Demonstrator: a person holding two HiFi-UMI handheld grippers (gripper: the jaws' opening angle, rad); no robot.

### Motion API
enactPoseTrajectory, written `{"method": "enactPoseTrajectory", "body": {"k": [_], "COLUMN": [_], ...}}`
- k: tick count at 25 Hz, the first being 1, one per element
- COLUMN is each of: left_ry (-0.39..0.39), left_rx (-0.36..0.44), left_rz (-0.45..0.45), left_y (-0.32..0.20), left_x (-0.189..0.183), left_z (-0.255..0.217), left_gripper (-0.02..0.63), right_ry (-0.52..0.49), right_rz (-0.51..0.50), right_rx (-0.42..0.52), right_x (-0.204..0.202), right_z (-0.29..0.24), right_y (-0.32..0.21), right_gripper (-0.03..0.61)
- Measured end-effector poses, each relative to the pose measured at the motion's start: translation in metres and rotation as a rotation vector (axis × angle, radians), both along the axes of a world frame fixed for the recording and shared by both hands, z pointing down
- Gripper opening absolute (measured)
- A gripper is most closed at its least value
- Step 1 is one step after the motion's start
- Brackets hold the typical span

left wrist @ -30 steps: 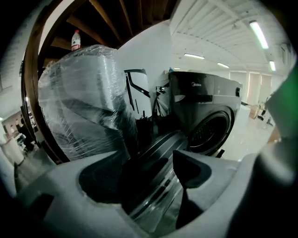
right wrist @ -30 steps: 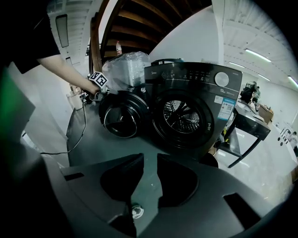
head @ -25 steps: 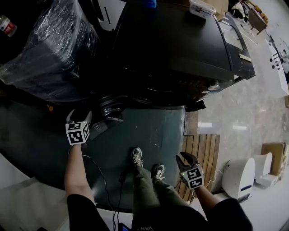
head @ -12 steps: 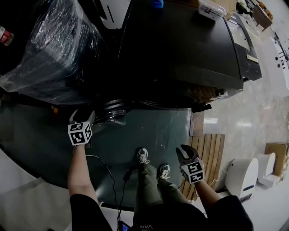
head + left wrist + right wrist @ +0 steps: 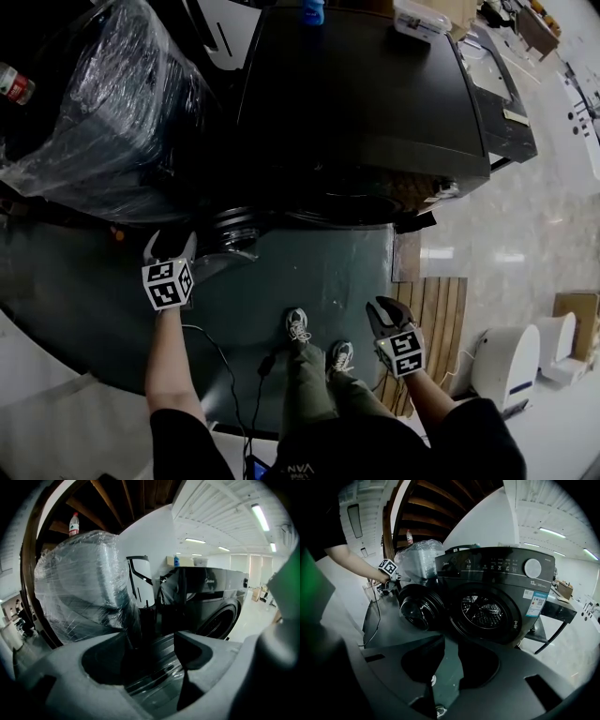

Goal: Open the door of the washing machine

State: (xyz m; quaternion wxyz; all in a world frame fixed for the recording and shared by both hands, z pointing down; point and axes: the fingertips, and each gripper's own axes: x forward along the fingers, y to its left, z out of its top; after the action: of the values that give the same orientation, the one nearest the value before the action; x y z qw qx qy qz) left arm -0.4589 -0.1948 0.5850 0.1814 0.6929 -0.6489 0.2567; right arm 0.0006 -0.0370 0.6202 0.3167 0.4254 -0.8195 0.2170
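The black front-loading washing machine (image 5: 366,103) (image 5: 501,573) stands ahead of me. Its round door (image 5: 230,239) (image 5: 417,605) hangs swung out to the left, and the drum opening (image 5: 485,612) is bare. My left gripper (image 5: 169,240) (image 5: 154,644) is just left of the door's outer edge, jaws apart. The door's shiny rim (image 5: 159,667) shows low in the gap, and I cannot tell whether they touch. My right gripper (image 5: 386,307) (image 5: 450,653) hangs low on the right, away from the machine, jaws slightly apart with only floor between them.
A plastic-wrapped appliance (image 5: 112,112) (image 5: 79,588) stands left of the machine, with a bottle (image 5: 14,82) beside it. A dark mat (image 5: 319,272) lies in front; my shoes (image 5: 298,326) and a cable (image 5: 220,375) are on it. A wooden slatted board (image 5: 431,319) and white devices (image 5: 511,361) sit right.
The left gripper has lifted a little beside the door. The right gripper has drifted sideways, still low on the right. The door stays swung open.
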Motion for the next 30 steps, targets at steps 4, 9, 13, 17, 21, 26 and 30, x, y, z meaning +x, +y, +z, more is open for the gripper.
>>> {"method": "enactPoseTrajectory", "body": {"k": [4,9,13,17,21,26,30], "left_ry": [0.030,0.036,0.036,0.049,0.099,0.141,0.139], "left_rx": [0.098,0.176,0.227,0.274,0.318,0.369,0.382], "left_rz": [-0.009,-0.006,-0.001,0.007,-0.017,0.014,0.051], "left_y": [0.019,0.054,0.088,0.124,0.157,0.188,0.214], "left_x": [0.029,0.070,0.106,0.145,0.182,0.232,0.258], "left_z": [-0.040,-0.083,-0.110,-0.135,-0.156,-0.189,-0.207], "left_gripper": [0.330,0.198,0.115,0.060,0.037,0.023,0.017], "right_ry": [-0.019,-0.065,-0.090,-0.108,-0.135,-0.186,-0.239], "right_rz": [0.002,0.010,0.006,0.000,0.010,0.011,-0.004], "right_rx": [0.038,0.113,0.159,0.203,0.246,0.303,0.337], "right_x": [0.009,0.020,0.034,0.046,0.060,0.070,0.071], "right_z": [-0.019,-0.052,-0.074,-0.094,-0.117,-0.151,-0.179], "right_y": [0.006,0.011,0.019,0.030,0.040,0.051,0.065], "right_gripper": [0.094,0.083,0.069,0.037,0.015,0.008,0.008]}}
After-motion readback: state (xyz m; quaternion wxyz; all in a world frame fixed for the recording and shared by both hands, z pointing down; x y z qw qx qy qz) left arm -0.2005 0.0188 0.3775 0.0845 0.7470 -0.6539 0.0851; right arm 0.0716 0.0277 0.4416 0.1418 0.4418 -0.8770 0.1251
